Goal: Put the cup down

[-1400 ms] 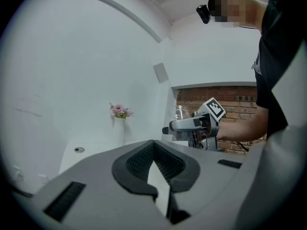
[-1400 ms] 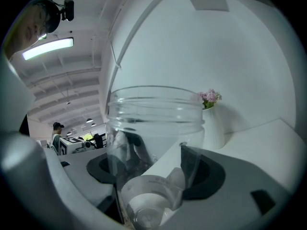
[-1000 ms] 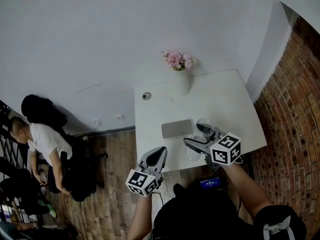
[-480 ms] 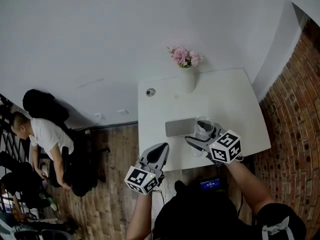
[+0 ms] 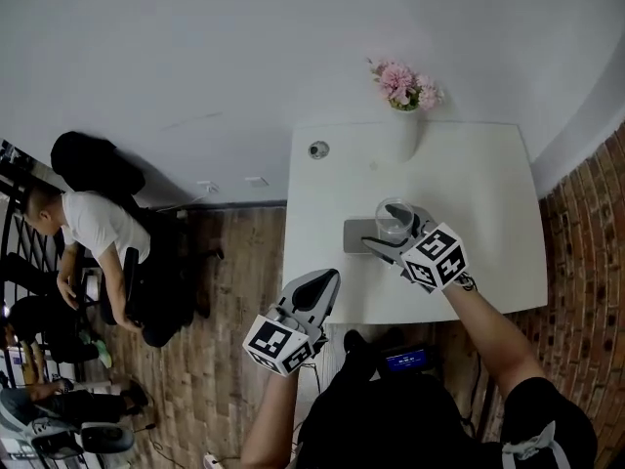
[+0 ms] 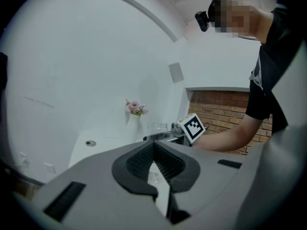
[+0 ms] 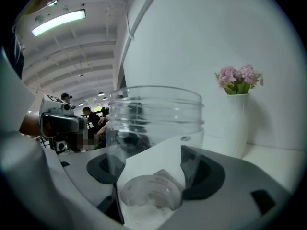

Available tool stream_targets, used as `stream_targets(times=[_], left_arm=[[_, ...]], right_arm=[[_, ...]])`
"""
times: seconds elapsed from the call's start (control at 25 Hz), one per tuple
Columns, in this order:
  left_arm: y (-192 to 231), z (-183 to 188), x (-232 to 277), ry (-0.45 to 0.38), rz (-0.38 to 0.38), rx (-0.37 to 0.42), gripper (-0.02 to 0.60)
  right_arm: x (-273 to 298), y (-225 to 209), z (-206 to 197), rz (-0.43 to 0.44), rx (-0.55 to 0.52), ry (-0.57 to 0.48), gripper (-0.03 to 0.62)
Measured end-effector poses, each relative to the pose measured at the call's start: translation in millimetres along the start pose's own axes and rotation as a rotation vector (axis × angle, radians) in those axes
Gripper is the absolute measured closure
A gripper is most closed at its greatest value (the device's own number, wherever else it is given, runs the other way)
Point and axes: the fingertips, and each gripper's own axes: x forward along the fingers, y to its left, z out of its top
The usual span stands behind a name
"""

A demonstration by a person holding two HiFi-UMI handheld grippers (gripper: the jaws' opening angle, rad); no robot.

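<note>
My right gripper (image 5: 393,237) pinches the clear plastic cup (image 5: 394,219) over the white desk (image 5: 479,213), left gripper (image 5: 322,281) closed and empty; next I lower and release.

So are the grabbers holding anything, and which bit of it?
The right gripper holds the clear cup by its lower sides, near the base. The left gripper is shut on nothing.

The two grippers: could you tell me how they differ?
The right gripper is clamped on the clear cup; the left gripper is shut and empty. The right gripper reaches over the white table; the left gripper sits back near its front edge. Both carry marker cubes.
</note>
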Motion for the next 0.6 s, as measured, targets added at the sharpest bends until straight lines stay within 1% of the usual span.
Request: stream_targets(times=[0.2,0.32,0.44,0.6], left_arm=[[10,-8,5,0.022,0.021,-0.032,0.574],[12,-9,5,0.019,0.03,-0.055,0.574],[14,-14,2,0.026,0.045,-0.064,0.574],[19,-14,-2,0.028,0.059,-0.068,0.573]], right_arm=[[48,-5,4,0.04,-0.084,-0.029,0.23],[68,-3,2,0.059,-0.132,-0.041,0.23],[79,0,-2,0.073,-0.157,-0.072,0.23],[84,6,2,0.072,-0.198,-0.135,0.232]])
